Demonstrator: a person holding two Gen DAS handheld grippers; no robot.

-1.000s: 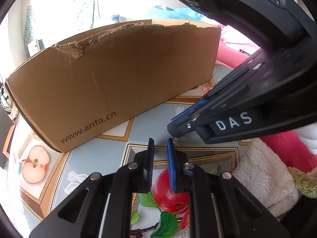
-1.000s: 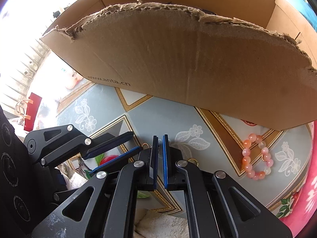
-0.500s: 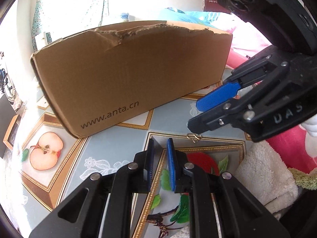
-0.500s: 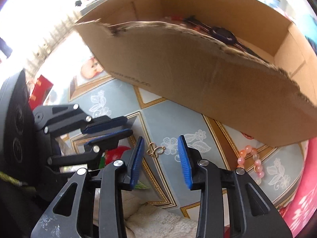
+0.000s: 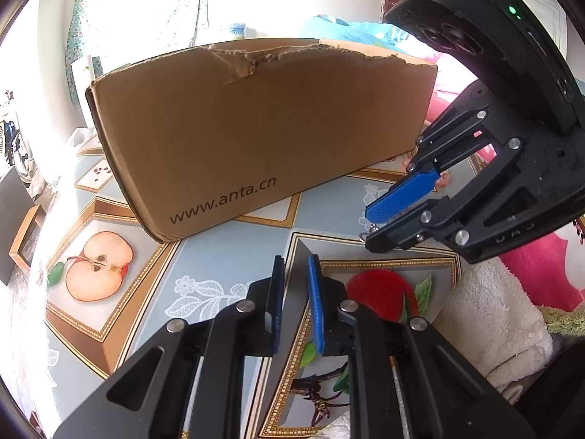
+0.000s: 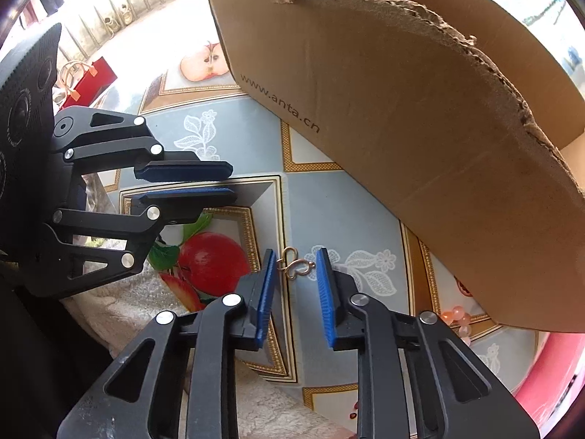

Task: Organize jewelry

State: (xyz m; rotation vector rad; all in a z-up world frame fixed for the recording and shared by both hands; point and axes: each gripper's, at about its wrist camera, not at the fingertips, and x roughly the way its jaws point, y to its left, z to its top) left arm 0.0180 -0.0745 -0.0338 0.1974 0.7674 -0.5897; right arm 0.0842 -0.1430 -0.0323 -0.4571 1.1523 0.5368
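The table [image 6: 234, 128], covered in a cloth printed with apples and gold-edged panels, spreads under both claws. The cardboard box [image 6: 420, 117], open-topped with a torn rim, stands beyond the right claw [image 6: 296, 274] and to its right, well above the fingertips in the wrist view. The left claw [image 6: 190, 183] sits off to the right claw's left, its jaws only a narrow gap apart; a thin grey sheet-like edge shows in that gap, and I cannot tell whether it is held or only a shadow. A beaded bracelet [image 6: 455, 320] of peach and pink beads lies to the right of the right claw, at the foot of the box.

The small gold earring [image 6: 294, 265], a thin wire looped like a butterfly, lies flat on the table just ahead of the right claw's tips. The right claw's jaws are closing, with the pads not yet touching the wire.

To do this pick well, I judge the tips should drop right to the cloth, centre on the loops, and close gently, since such fine wire can slip or flick away.
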